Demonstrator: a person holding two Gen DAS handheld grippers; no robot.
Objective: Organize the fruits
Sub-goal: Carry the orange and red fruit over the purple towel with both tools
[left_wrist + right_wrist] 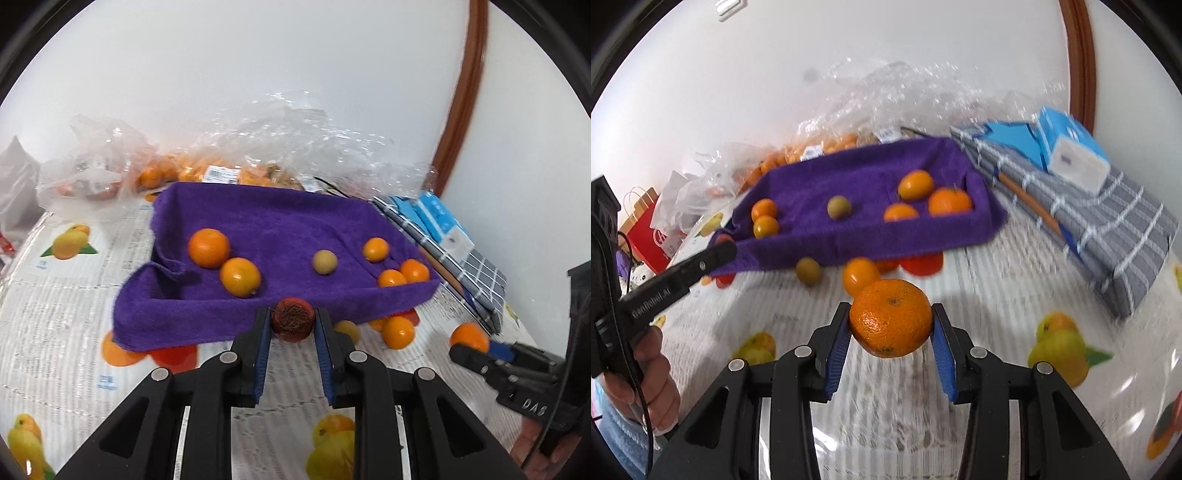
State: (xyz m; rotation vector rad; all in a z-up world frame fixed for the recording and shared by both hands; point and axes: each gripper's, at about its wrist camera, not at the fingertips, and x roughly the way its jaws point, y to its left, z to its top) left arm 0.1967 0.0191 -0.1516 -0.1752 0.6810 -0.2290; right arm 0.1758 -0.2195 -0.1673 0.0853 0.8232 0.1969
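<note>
Purple towel-lined tray point(258, 221), far centre, holds six fruits. Your left gripper point(292, 325) clamps a reddish-brown fruit point(293, 319) at its near edge; your right gripper point(891, 325) pinches a mandarin point(891, 318) above the tablecloth point(979, 288).

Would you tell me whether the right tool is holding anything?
Yes: the right tool is shut on a mandarin, its blue pads pressing both sides.

Both views are evenly and brightly lit, with strong fisheye bending and black corners. Motion blur is seen across the right view's surface point(894, 391) (its edges smeared most); glare is caught on the plastic bags point(295, 133).
</note>
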